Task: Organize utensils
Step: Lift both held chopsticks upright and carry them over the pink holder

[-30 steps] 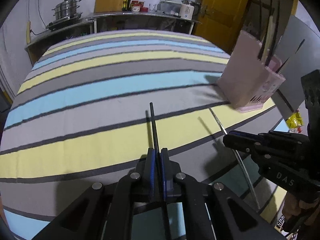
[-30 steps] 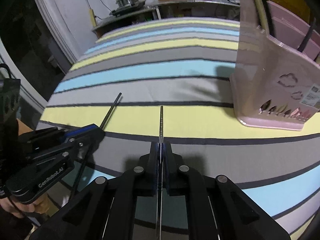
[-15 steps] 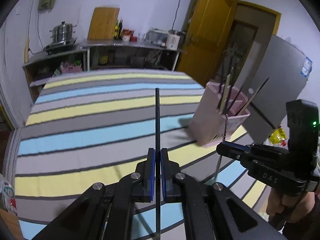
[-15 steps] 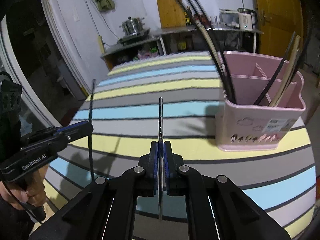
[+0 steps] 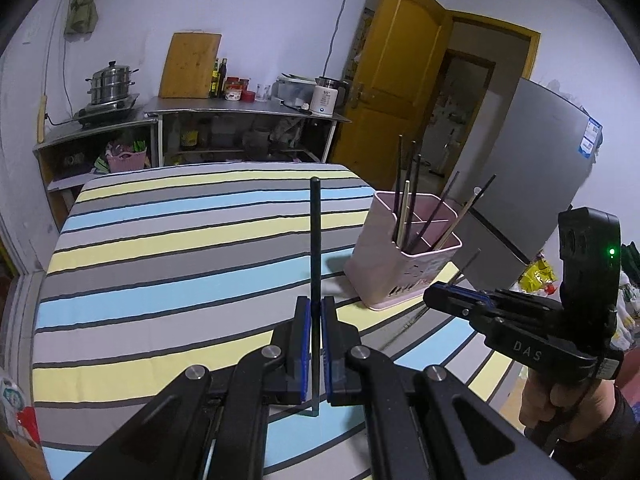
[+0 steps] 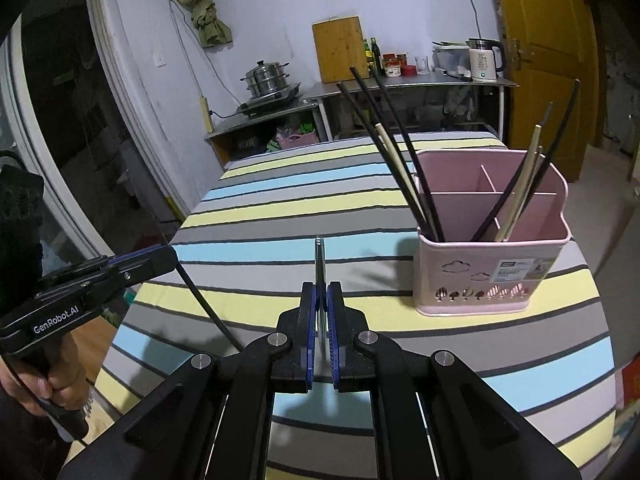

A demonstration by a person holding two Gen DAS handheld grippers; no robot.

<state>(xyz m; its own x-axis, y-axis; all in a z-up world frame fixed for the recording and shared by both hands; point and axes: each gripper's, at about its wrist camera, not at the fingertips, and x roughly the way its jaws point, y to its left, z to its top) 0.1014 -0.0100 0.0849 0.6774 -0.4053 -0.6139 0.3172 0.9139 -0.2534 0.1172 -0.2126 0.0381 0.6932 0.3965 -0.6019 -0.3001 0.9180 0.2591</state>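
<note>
A black chopstick [image 5: 315,240] sticks up out of my left gripper [image 5: 315,308], which is shut on it above the striped tablecloth [image 5: 168,280]. My right gripper [image 6: 320,292] is shut on a thin silver chopstick [image 6: 319,264] that points forward. The pink divided utensil holder [image 6: 492,280] stands at the table's right side with several black and pale chopsticks leaning in it. Each wrist view shows the other gripper: the right gripper [image 5: 436,294] beside the holder [image 5: 400,264], and the left gripper [image 6: 168,254] at the left with its black chopstick [image 6: 204,300].
Behind the table is a steel counter [image 5: 240,108] with a steamer pot [image 5: 110,86], a wooden cutting board [image 5: 190,64], bottles and a kettle [image 6: 484,58]. A yellow door [image 5: 396,92] and a grey fridge [image 5: 532,184] stand on the right. A hand [image 6: 44,376] grips each handle.
Both grippers have risen off the tablecloth, each with its chopstick held. The views have tilted up, and the holder now shows from above.
</note>
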